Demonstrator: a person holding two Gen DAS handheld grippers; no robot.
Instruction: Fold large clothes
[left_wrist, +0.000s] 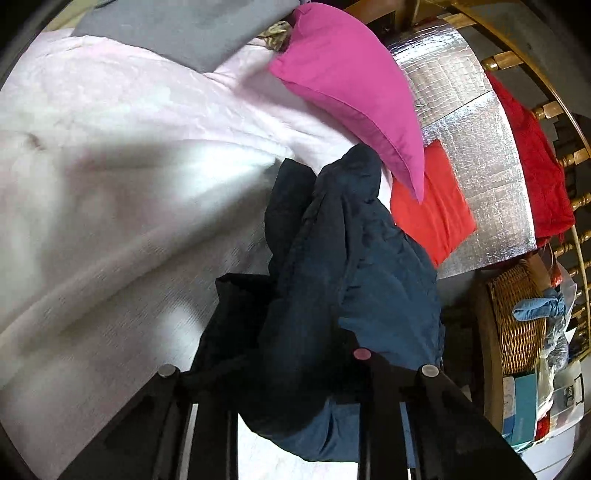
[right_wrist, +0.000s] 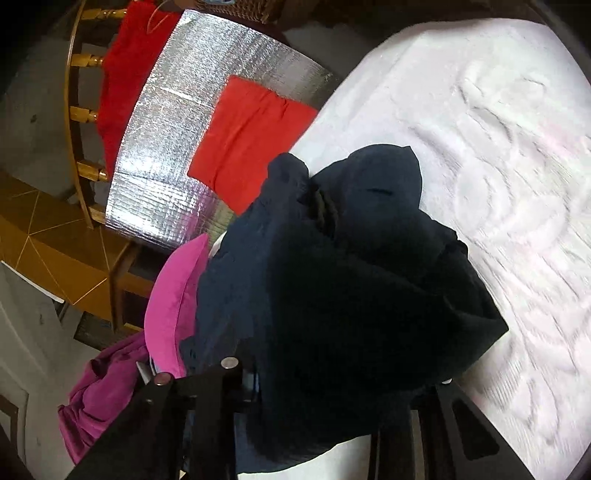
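Together, the left gripper (left_wrist: 295, 373) and right gripper (right_wrist: 332, 373) each clench the dark blue garment (left_wrist: 343, 258) above the pale bedspread (left_wrist: 110, 184); lifting evenly should shake it flat.

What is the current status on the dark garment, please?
Both hand-held grippers, left and right, shut on dark blue garment. Garment bunched, unfolded, over white bedspread. Pink pillow close beside.

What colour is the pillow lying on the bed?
Bright pink. The pillow shows best in the left wrist view.
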